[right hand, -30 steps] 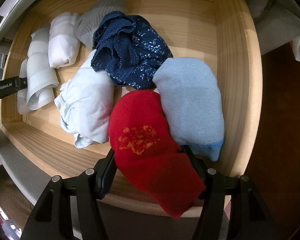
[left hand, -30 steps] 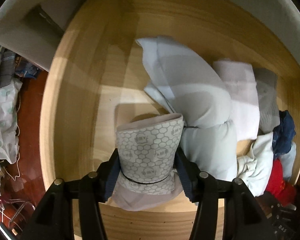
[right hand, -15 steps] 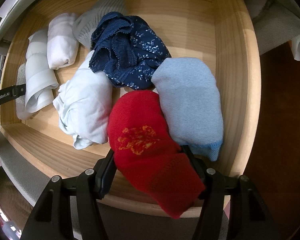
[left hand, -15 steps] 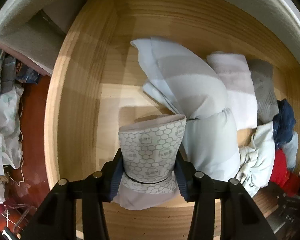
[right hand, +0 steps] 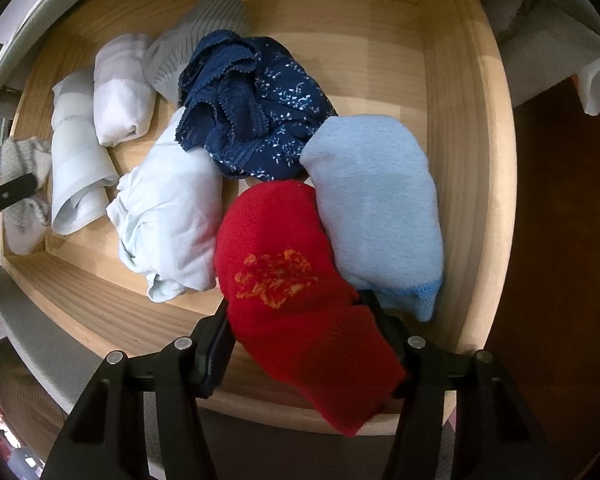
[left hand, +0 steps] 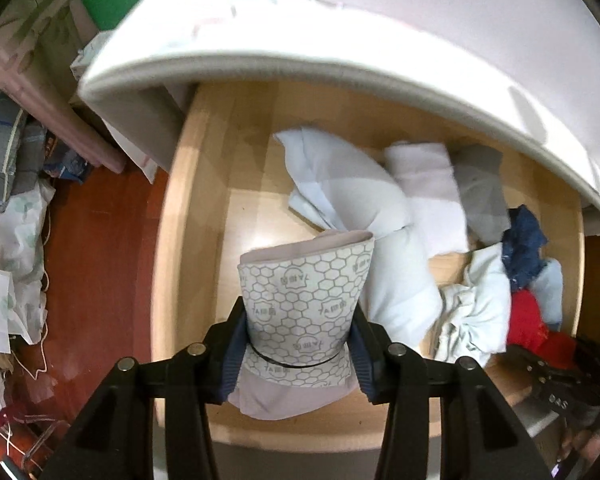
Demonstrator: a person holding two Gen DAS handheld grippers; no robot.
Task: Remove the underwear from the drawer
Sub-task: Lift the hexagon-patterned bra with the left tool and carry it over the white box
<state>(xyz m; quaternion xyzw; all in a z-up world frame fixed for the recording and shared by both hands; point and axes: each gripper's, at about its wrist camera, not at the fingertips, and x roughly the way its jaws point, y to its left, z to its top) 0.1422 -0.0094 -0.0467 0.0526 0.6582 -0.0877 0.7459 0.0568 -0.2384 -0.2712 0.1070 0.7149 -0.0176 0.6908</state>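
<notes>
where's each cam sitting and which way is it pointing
Left wrist: on the left gripper, looking straight down into the wooden drawer; its black fingers clamp a honeycomb-print roll.
Right wrist: on the right gripper, looking down too; its jaws are closing on the red garment.
Shared: the same drawer, the navy piece and the red garment; the roll appears at the right view's left edge.

**Wooden drawer, contents**

Pale wood drawer (right hand: 466, 128), open. On its floor: navy patterned underwear (right hand: 256, 104), light blue folded piece (right hand: 374, 204) against the right wall, pale crumpled piece (right hand: 172, 216), white rolls (right hand: 118, 88), grey ribbed piece (right hand: 196, 44) at back.
</notes>
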